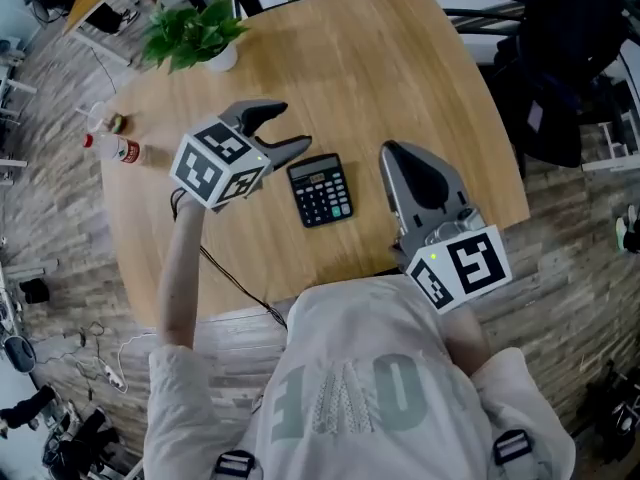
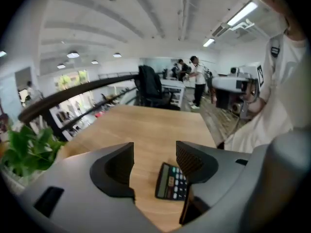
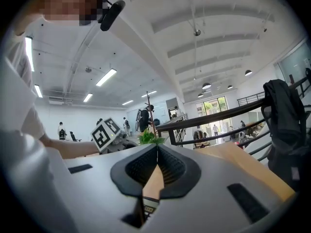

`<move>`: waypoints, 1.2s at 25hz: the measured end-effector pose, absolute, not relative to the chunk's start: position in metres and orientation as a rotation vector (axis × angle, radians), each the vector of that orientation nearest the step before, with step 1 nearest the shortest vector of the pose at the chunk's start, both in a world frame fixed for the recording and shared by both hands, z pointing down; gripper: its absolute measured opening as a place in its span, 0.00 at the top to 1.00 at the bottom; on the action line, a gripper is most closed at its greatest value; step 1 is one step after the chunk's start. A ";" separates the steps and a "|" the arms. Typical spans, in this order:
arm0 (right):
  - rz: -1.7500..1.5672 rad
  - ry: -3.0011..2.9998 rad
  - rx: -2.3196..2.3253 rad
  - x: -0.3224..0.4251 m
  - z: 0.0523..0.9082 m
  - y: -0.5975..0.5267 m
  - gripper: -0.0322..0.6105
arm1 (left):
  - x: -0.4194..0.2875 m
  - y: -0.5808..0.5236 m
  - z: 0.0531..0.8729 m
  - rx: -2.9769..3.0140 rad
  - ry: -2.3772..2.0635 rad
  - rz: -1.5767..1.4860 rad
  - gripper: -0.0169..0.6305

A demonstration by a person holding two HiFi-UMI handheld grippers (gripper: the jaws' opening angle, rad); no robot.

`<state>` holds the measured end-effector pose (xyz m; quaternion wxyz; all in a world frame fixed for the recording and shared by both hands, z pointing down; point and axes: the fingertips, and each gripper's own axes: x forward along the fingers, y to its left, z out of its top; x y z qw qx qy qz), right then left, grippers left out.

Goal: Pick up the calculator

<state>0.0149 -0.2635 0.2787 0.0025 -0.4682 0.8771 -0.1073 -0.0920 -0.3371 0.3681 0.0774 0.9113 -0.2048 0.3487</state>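
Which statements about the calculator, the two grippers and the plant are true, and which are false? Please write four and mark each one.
1. The calculator lies flat on the table. True.
2. The left gripper is shut on the calculator. False: its jaws stand apart and grip nothing.
3. The right gripper has its jaws together. True.
4. The plant stands between the two grippers. False: it stands near the table's far edge, beyond the left gripper.

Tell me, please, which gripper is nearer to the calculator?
Left. The left gripper hovers open right by the far left corner of the calculator; the right gripper, shut, stands apart on its right side.
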 end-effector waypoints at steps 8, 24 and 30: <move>-0.496 2.805 -1.452 0.011 0.311 -0.287 0.92 | -0.087 -0.307 0.496 2.334 0.065 1.329 0.55; -0.798 2.801 -1.452 0.020 0.367 -0.302 0.92 | -0.078 -0.269 0.558 1.759 0.571 1.387 0.55; -0.822 2.847 -1.415 0.016 0.375 -0.300 0.92 | -0.075 -0.267 0.557 1.730 0.614 1.352 0.56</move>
